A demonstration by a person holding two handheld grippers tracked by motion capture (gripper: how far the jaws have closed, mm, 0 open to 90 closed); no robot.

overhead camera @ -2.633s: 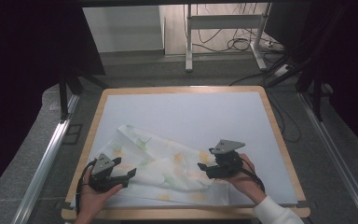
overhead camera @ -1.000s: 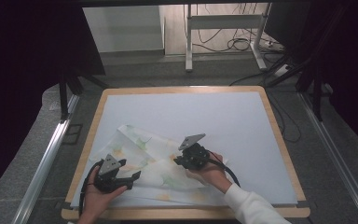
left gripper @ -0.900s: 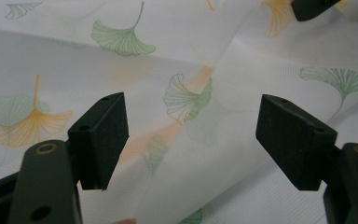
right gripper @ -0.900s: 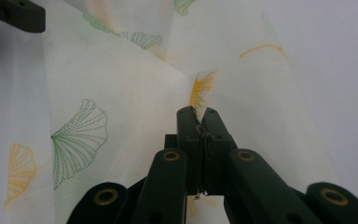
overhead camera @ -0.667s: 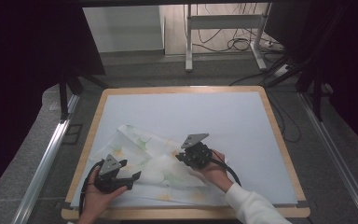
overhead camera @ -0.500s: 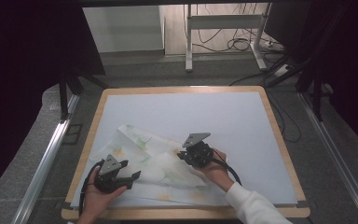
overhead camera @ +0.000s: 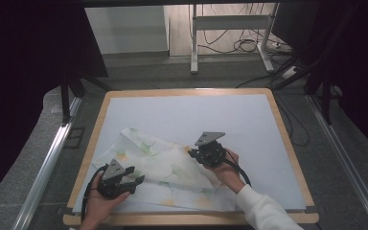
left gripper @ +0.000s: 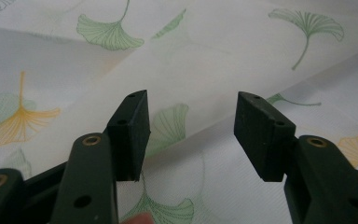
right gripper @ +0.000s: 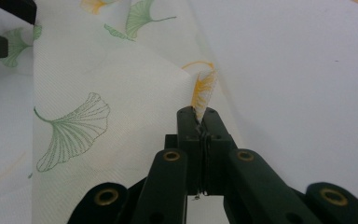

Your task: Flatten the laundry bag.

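One cloth (overhead camera: 165, 175), thin and white with a ginkgo-leaf print, lies partly folded on the near left part of the table (overhead camera: 249, 120), its near edge along the wooden rim. Judged from the creases and the raised corner: light, limp, no stiffness of its own. It will sag and drag wherever you do not hold it, and a single layer could slip out of a loose pinch. Take it by corners or hems, not mid-panel.

Your right gripper (right gripper: 200, 122) is clenched on a corner of the cloth; a tab with an orange leaf stands up out of the pinched jaws. It sits at the cloth's right side, mid-table.

Your left gripper (left gripper: 191, 130) has just been closing, yet a gap remains; the pads hover over flat fabric and a fold line, and nothing is gripped between them. It is at the cloth's near left corner (overhead camera: 106, 168).

Count: one cloth, two grippers, one table.
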